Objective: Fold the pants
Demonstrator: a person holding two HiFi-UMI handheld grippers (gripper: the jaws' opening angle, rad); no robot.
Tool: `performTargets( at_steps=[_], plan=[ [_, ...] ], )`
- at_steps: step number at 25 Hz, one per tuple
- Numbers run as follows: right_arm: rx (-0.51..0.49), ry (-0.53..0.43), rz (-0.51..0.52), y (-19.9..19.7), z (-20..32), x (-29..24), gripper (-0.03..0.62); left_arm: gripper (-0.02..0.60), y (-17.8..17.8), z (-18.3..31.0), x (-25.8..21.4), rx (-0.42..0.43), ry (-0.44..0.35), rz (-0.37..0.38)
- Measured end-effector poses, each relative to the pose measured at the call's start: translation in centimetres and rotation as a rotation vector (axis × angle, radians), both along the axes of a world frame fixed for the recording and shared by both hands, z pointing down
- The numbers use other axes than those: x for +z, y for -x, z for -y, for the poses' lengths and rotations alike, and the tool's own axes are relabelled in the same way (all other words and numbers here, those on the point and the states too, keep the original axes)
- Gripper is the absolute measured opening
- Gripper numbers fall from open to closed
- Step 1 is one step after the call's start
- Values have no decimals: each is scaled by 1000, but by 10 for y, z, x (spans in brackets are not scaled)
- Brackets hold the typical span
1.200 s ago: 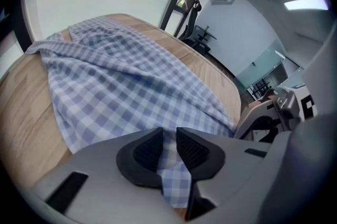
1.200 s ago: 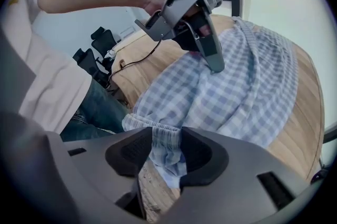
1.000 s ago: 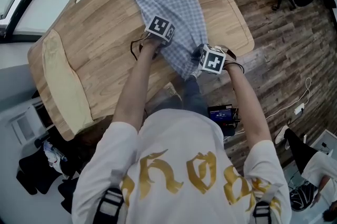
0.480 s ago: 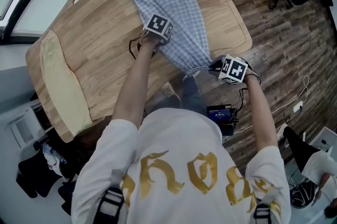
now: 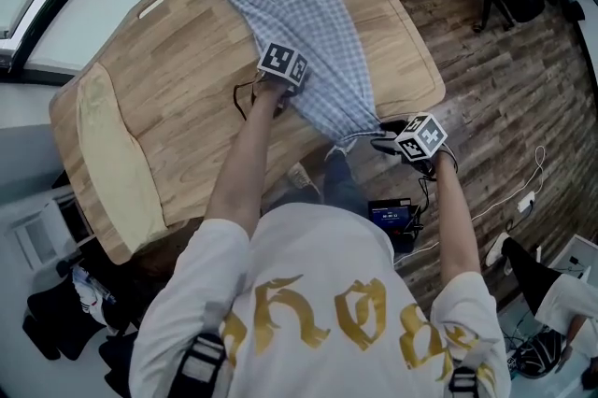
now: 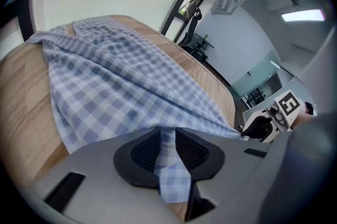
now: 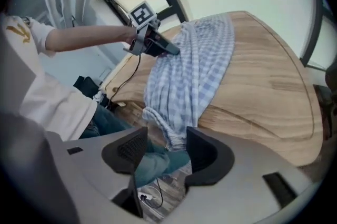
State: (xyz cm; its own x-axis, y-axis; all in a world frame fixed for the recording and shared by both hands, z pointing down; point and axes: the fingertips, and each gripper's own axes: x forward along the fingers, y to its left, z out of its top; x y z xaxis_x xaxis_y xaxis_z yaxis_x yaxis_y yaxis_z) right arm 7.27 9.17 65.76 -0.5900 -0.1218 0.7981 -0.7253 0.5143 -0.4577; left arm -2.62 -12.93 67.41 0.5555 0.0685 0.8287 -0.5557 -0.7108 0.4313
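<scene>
Closest to me, my right gripper (image 7: pixel 167 152) sits just off the near edge of the wooden table (image 5: pixel 177 78). Its jaws have just been opening and are now spread, with the gathered end of the blue checked pants (image 5: pixel 313 22) dangling between them and neither pad pressing on it. A bit further in, my left gripper (image 6: pixel 167 150) is pinching a fold of the same fabric, and beyond that the pants lie stretched across the tabletop to its far edge.
</scene>
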Motion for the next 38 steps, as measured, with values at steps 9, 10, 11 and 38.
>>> performTargets(
  at_steps=[9, 10, 11, 38],
  plan=[
    [181, -47, 72, -9, 19, -49, 293, 167, 11, 43, -73, -16, -122, -123],
    [190, -86, 59, -9, 25, -58, 293, 167, 18, 55, -82, -20, -144, -125],
    [206, -141, 43, -7, 37, -69, 293, 167, 27, 69, -90, -27, -168, -123],
    [162, -668, -92, 139, 446, -70, 179, 175, 158, 362, -46, -685, -213, -181]
  ],
)
